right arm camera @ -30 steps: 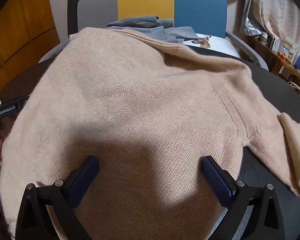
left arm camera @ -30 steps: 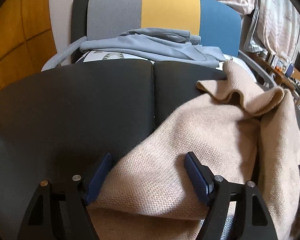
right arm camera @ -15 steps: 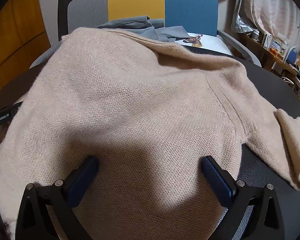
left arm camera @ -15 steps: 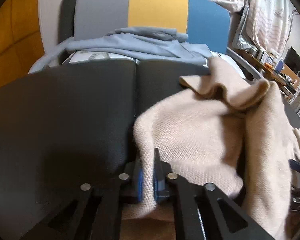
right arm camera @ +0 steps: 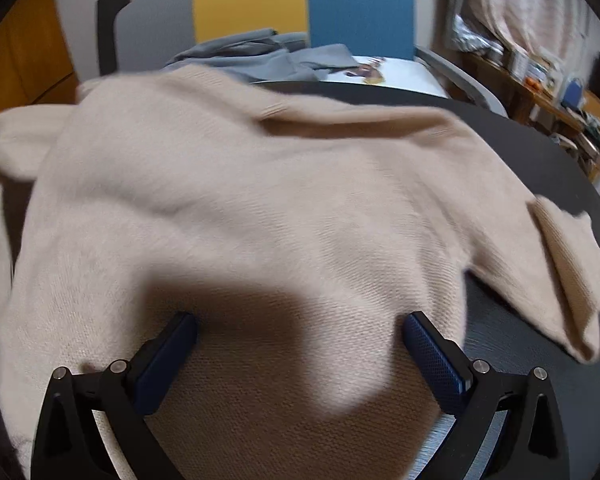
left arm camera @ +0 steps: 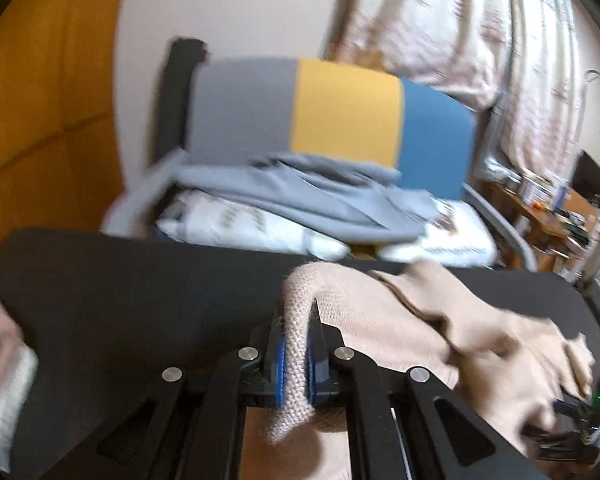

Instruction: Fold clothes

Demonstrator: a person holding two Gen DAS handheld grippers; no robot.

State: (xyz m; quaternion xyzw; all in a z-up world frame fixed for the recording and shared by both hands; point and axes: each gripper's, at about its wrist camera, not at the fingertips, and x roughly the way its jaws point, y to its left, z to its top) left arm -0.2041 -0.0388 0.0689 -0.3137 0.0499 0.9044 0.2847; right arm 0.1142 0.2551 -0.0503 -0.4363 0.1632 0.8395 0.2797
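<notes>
Jaws of the left gripper (left arm camera: 296, 360), spread a second ago, are now pinched on the sweater (right arm camera: 260, 208) edge and raised off the table (left arm camera: 120, 300); folding is judged begun. Right gripper (right arm camera: 300, 356) jaws are held spread over it.

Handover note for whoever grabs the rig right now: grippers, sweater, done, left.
Left gripper: shut on an edge of the beige sweater, pinched fold standing up between the pads.
Right gripper: open, poised over the sweater's near part, holding nothing.
Sweater: mostly spread on the black table, one sleeve trailing to the right in the right wrist view.
Grey garment lies on the chair behind.
Done: left grasp only. Left: every fold; no finished fold visible yet.
</notes>
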